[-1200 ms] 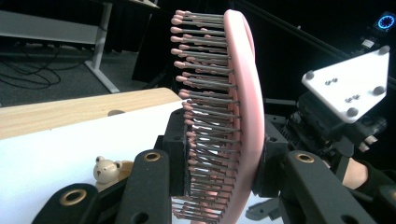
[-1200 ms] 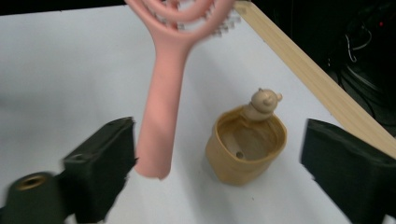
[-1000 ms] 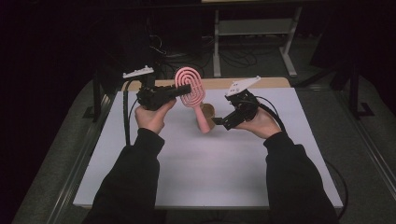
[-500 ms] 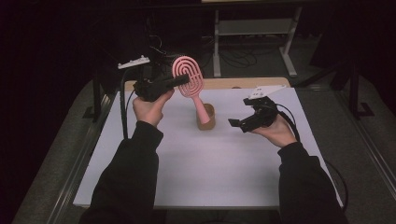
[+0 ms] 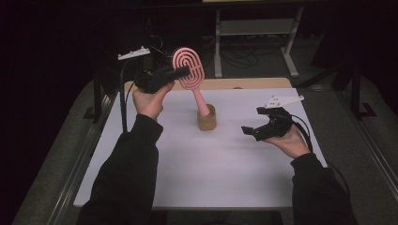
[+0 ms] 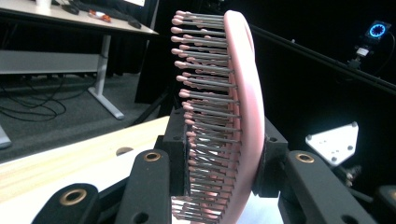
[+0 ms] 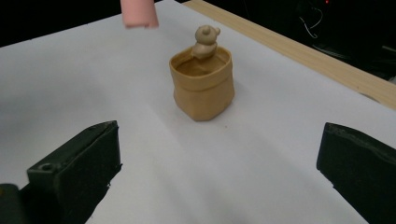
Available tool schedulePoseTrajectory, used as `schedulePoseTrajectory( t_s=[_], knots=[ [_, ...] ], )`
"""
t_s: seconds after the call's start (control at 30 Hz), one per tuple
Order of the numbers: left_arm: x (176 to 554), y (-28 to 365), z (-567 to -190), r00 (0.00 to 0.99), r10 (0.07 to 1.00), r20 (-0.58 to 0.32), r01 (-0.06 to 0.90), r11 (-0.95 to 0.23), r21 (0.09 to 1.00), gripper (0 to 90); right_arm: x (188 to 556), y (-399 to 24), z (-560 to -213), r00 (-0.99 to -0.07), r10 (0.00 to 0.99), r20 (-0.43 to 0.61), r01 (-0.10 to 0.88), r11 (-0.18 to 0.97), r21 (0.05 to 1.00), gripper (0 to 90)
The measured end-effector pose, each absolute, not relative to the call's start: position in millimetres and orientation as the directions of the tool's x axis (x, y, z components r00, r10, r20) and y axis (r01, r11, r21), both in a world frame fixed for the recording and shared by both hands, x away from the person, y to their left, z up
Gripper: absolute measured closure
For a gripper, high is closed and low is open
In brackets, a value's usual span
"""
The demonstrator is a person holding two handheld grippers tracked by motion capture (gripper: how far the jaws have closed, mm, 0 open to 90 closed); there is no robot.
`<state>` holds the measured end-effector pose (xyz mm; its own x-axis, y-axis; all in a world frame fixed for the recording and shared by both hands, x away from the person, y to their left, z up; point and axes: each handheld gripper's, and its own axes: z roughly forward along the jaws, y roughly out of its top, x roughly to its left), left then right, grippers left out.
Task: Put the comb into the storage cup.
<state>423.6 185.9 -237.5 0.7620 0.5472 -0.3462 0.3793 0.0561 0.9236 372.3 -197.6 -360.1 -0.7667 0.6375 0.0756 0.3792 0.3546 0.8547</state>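
Left hand-held gripper (image 5: 180, 71) clamps pink hairbrush (image 5: 188, 66) by its head, up above the tan holder (image 5: 206, 118); right hand-held gripper (image 5: 248, 131) hangs released.

No brand, label or readable writing on brush, holder or grippers. Left gripper view: jaws pinch the brush head (image 6: 243, 107), bristles on one side, smooth back on the other. Brush handle slants down toward the holder; handle end (image 7: 138, 12) hangs above the white tabletop (image 5: 187, 168), clear of the rim. Holder stands upright mid-tabletop with a small bear figure (image 7: 206, 39) at its rim. Right jaws wide apart, nothing between them, aimed at the holder from well off to the right. Wooden strip (image 5: 248, 83) along the far edge; desk frame (image 5: 253, 28) and cables behind.
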Motion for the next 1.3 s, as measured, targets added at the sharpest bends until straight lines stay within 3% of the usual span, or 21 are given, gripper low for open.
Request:
schedulePoseTrajectory(
  t_s=[0.57, 1.3],
  knots=[
    [436.5, 185.1, -230.0, 0.779, 0.546, -0.307, 0.333, 0.053, 0.941, 65.0, 357.8, -225.6, -380.7, -0.732, 0.670, 0.126, 0.415, 0.292, 0.862, 0.0],
    [455.4, 170.8, -247.9, 0.801, 0.542, -0.253, 0.302, 0.000, 0.953, 64.9, 328.5, -263.4, -402.6, -0.673, 0.723, 0.157, 0.434, 0.215, 0.875, 0.0]
  ],
)
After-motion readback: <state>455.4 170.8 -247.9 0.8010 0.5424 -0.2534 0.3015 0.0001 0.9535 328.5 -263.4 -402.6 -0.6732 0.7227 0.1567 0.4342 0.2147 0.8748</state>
